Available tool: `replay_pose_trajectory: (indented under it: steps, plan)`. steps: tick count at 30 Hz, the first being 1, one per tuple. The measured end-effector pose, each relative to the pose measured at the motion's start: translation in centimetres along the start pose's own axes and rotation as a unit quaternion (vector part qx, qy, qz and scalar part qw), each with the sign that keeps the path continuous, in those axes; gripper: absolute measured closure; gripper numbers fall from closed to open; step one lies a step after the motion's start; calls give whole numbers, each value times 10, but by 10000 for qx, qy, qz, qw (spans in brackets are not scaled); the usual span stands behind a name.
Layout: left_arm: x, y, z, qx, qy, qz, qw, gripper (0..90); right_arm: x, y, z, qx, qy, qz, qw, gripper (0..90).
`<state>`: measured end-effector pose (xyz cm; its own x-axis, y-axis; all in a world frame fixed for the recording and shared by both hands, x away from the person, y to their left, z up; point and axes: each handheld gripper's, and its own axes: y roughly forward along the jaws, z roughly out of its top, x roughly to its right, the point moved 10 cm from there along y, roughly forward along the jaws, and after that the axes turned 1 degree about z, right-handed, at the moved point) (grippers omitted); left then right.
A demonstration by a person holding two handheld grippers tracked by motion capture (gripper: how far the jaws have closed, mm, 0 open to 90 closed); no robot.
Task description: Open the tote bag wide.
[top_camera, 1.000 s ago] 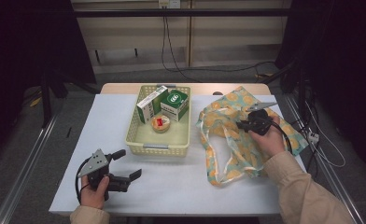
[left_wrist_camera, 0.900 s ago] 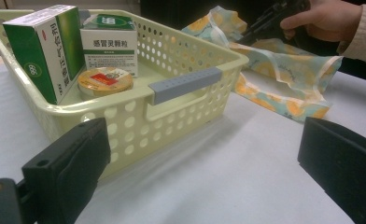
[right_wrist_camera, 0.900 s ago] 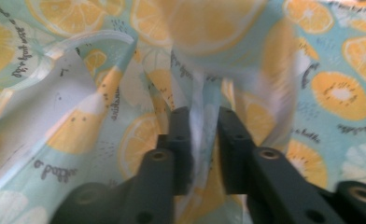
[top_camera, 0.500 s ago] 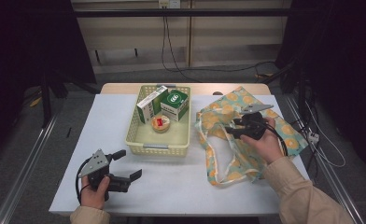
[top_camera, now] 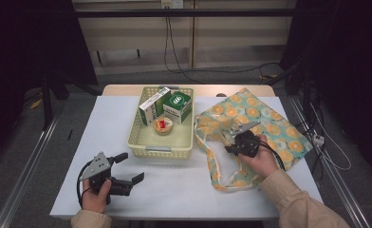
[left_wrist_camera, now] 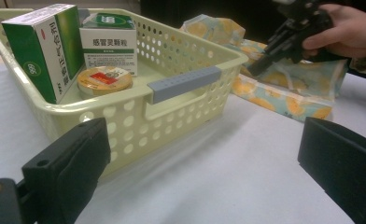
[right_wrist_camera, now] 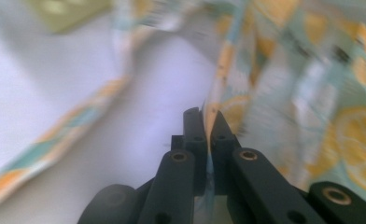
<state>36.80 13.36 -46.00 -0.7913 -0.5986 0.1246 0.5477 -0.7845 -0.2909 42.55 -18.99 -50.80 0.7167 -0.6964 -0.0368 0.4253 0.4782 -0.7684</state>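
Note:
A cloth bag (top_camera: 265, 123) printed with orange slices lies on the right half of the white table (top_camera: 184, 190). My right gripper (top_camera: 228, 149) rests at the bag's opening. Its jaws have just been closing, and in the right gripper view (right_wrist_camera: 204, 122) they stand together with a thin edge of the bag's fabric (right_wrist_camera: 284, 93) pinched between them. My left gripper (top_camera: 131, 167) sits near the table's front left, open and holding nothing. It (left_wrist_camera: 204, 172) faces the yellow basket (left_wrist_camera: 181, 84) from a short distance.
The basket (top_camera: 160, 151) stands at the table's middle back. It holds a green-and-white box (top_camera: 154, 105), a green box (top_camera: 177, 105) and a small round tin (top_camera: 163, 125). Cables hang off the table's right side. Dark floor surrounds the table.
My right hand has moved left and slightly down across the bag to its opening. The jaws now pinch the fabric edge. The left gripper has stayed put.

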Motion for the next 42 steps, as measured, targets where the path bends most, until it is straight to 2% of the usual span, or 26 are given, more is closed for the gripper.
replay_pose_trajectory:
  steps: [3,5,6,7,9,11,13,15,17,19,21,24,28,31,33,35,37,39,42]
  plan:
    - [1,1,-1,-16,-17,-8,10000,22,-28,2,-7,-106,-271,336,9990,890]
    - [1,1,0,-21,-3,-7,10000,22,-40,7,-17,-223,-284,528,9979,889]
    - [2,1,0,-19,4,-18,10000,22,-42,7,-18,-114,-322,459,9984,883]
    - [2,1,0,-17,13,-16,10000,22,-43,6,-19,-103,-278,536,9981,857]
    - [2,1,0,-15,-3,-9,10000,22,-44,4,-19,-39,-120,670,9977,717]
    - [1,1,0,-16,-5,-8,10000,22,-42,-2,-15,95,-127,688,9975,713]
    - [1,1,0,-21,-9,-4,10000,22,-38,-11,-6,298,14,755,9967,672]
    - [1,1,0,-22,-12,-2,10000,22,-30,-21,3,476,142,673,9965,636]
    - [2,1,0,-13,1,-12,10000,22,-17,-28,8,512,245,428,9975,613]
    - [1,1,0,-9,2,-10,10000,22,-7,-34,15,635,343,330,9968,600]
    - [1,1,0,-15,-17,-7,10000,22,4,-34,16,606,335,33,9976,594]
    - [1,2,-1,-22,-6,-15,10000,22,17,-23,9,393,320,-248,9984,564]
    - [1,1,-1,-22,-17,-12,10000,22,25,-2,-4,95,376,-329,9987,524]
    - [-1,1,-2,-19,-32,0,10000,22,18,10,-8,-23,316,-276,9991,372]
    - [-1,1,-2,-29,-32,-9,10000,22,15,16,-11,-202,227,-369,9989,292]
    - [1,1,-2,-39,-13,-28,10000,22,14,17,-10,-173,152,-391,9990,295]
    - [1,2,-1,-34,9,-19,10000,22,16,18,-10,-141,275,-284,9991,338]
    - [1,1,-1,-25,-3,-24,10000,22,23,15,-10,-77,277,-345,9990,503]
    - [0,1,-1,-30,14,-21,10000,22,34,11,-12,-37,360,-411,9985,676]
